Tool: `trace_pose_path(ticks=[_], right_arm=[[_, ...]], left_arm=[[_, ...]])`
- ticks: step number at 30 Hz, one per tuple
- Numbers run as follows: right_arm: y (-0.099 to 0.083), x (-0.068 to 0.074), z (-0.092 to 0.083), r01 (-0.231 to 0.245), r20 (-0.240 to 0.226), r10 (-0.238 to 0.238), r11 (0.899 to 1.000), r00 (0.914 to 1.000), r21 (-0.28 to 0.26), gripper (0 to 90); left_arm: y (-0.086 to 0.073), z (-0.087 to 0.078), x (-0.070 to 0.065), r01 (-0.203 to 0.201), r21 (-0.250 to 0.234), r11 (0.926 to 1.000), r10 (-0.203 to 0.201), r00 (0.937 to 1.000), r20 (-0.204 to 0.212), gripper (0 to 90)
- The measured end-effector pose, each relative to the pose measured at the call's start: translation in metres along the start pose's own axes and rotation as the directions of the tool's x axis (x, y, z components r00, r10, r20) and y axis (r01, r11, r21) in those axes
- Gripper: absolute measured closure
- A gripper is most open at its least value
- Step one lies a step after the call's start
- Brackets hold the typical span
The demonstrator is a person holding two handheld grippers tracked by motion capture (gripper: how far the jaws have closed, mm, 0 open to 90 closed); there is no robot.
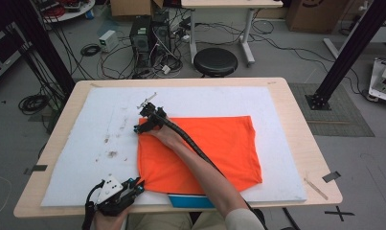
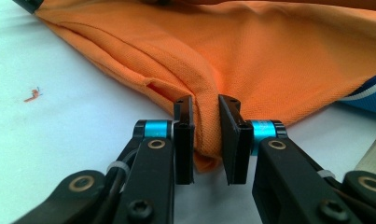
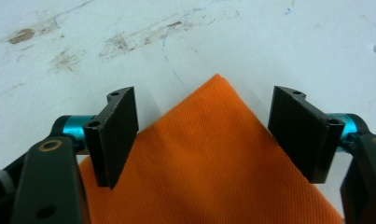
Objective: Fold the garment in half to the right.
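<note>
A: Left gripper [image 2: 206,140] is clamped on the near-left corner of the orange shirt [image 1: 200,151], which lies flat on the white mat [image 1: 277,105].

B: Right gripper [image 3: 204,135]?

A: Jaws spread, nothing held. Far-left corner points straight out between them; the right hand is nearest it.

B: Fabric?

A: Soft ribbed knit, with a blue-and-white trim at the near edge.
</note>
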State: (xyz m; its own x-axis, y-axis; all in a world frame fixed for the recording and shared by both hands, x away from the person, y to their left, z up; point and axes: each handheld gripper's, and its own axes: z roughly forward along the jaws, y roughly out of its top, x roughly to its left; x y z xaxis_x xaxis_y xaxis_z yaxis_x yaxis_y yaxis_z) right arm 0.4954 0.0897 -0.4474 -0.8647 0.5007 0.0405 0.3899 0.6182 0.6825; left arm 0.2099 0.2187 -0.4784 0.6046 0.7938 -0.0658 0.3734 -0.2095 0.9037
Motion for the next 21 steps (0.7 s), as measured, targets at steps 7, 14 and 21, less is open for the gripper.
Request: trace_pose_path(ticks=[7, 14, 21], right_arm=[[0.0032, 0.003, 0.004, 0.029, 0.033, -0.03, 1.0, 0.999, 0.004, 35.8], [0.0031, 0.0014, 0.003, 0.021, 0.054, -0.02, 1.0, 0.9984, -0.013, 55.0], [0.004, 0.0058, 0.0033, 0.048, 0.047, -0.048, 0.999, 0.9978, -0.013, 67.0]], left_arm=[[0.0, 0.0, 0.0001, 0.001, 0.0, 1.0, -0.001, 1.0, 0.001, 76.6], [0.0001, 0.0, 0.0003, 0.001, 0.0, 1.0, -0.001, 1.0, 0.002, 76.6], [0.0, 0.0001, 0.0, 0.001, 0.0, 1.0, -0.001, 1.0, 0.0, 76.6]])
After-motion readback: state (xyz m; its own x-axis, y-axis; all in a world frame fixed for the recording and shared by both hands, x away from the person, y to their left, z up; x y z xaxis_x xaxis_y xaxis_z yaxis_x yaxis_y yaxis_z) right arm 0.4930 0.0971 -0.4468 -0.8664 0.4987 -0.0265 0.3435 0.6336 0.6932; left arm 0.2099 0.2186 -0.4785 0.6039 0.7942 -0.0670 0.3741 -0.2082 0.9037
